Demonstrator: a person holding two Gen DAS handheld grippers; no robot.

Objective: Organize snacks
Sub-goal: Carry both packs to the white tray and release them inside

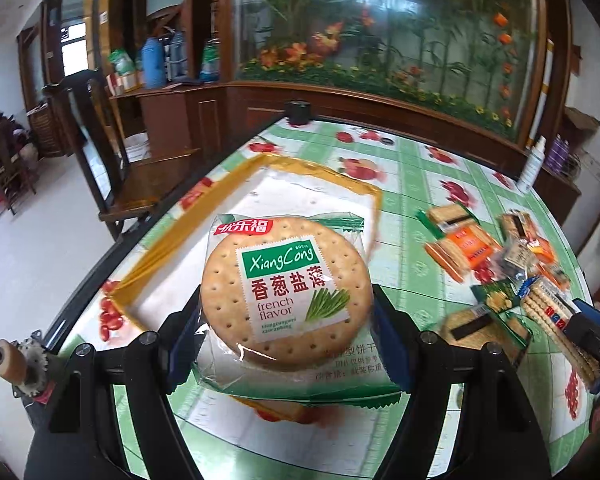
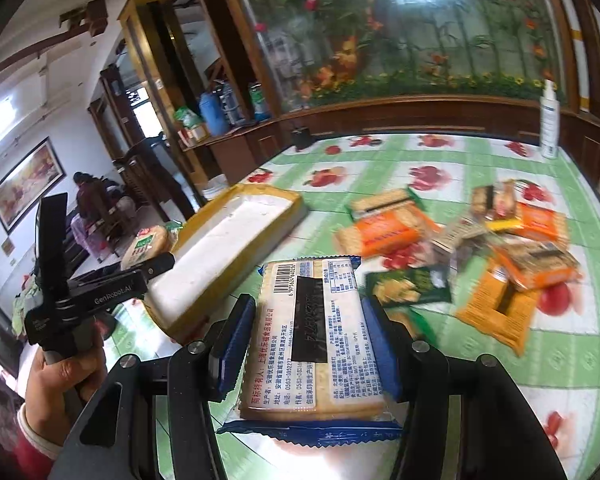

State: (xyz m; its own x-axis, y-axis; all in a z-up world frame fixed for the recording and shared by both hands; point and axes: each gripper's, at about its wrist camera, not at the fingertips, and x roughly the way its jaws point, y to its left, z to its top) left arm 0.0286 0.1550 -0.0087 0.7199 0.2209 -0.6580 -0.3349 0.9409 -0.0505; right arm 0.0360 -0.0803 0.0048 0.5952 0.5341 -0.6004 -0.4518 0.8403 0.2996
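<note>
A bench with a green cloth with red fruit fills both views. The white foam tray with yellow tape on its rim looks empty, so sorting has hardly begun. The left gripper has its fingers clamped on a round cracker pack with a green label, held over the tray in the middle of the left view. The right gripper squeezes a flat blue-edged cracker pack low in the right view. A heap of orange and green snack packs waits at the right.
</note>
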